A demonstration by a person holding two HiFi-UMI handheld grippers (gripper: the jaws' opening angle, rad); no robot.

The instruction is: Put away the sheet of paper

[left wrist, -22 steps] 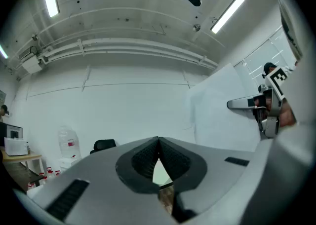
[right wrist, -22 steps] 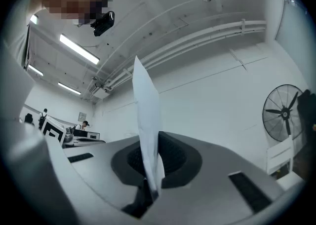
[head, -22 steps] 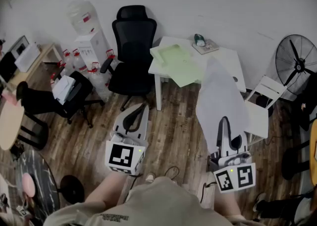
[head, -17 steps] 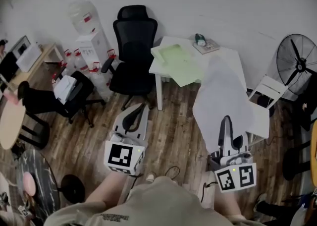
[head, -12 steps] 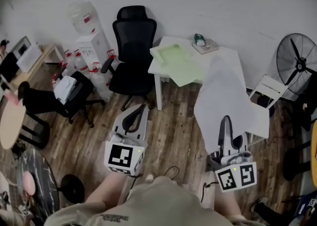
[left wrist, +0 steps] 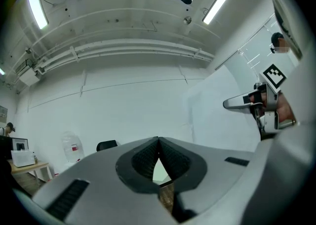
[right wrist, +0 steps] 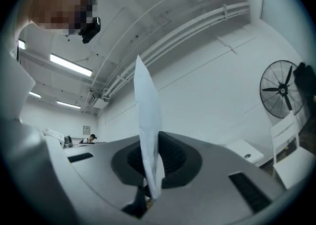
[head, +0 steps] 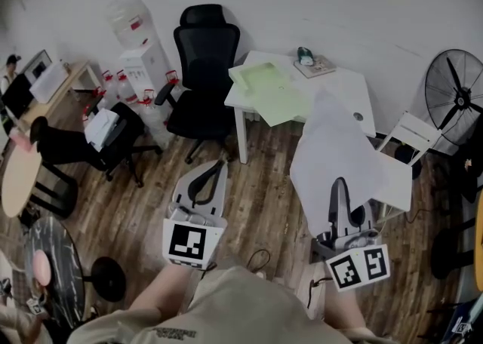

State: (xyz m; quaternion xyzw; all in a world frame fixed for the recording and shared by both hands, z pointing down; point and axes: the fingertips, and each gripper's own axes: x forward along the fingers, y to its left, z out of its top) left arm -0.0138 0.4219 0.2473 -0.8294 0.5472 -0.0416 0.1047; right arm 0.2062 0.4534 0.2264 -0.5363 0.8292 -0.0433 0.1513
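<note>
grips the sheet of paper (head: 336, 155) in the closed right tool (head: 340, 186), aloft near the bench (head: 356, 87); holds the left tool (head: 217, 165) closed, empty. looks picked up, not yet put away.

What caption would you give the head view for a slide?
White sheet of paper clamped in the right gripper; left gripper shut and empty, white table ahead.

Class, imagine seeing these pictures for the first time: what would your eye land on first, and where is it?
The large white sheet of paper stands out first, at the right of the head view, rising from the shut right gripper that pinches its lower edge. Behind it, pale green sheets lie on a small white table, with a black office chair to their left.
</note>
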